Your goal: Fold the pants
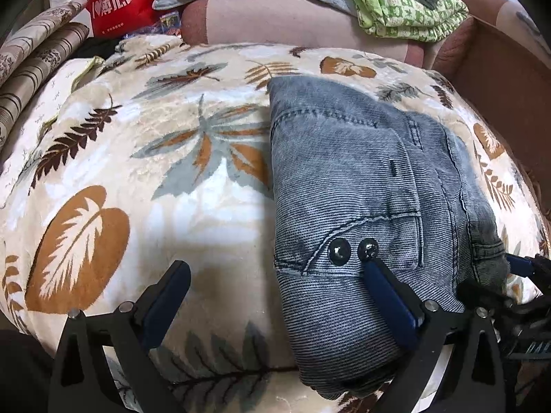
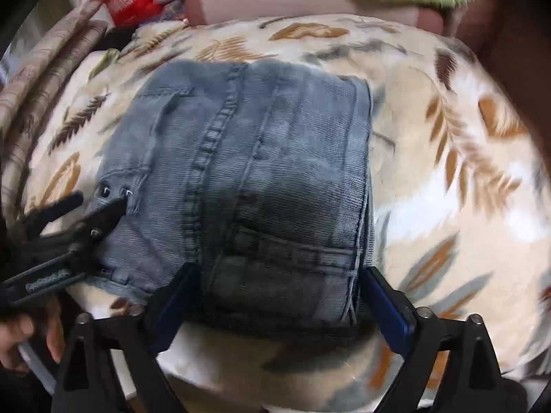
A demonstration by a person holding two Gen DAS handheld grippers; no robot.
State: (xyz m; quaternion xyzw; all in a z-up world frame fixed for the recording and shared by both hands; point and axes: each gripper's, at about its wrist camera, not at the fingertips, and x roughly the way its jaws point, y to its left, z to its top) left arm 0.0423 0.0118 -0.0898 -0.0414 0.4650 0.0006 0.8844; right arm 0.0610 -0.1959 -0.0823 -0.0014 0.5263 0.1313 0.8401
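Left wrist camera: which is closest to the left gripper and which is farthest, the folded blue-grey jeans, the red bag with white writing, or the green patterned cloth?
1. Folded blue-grey jeans, under its right finger.
2. Green patterned cloth, far right, on the sofa.
3. Red bag with white writing, far left; too close to call with the cloth.

black gripper frames with silver screws; blue-padded fingers (image 1: 389, 306); bare skin-toned hand (image 2: 20, 340)
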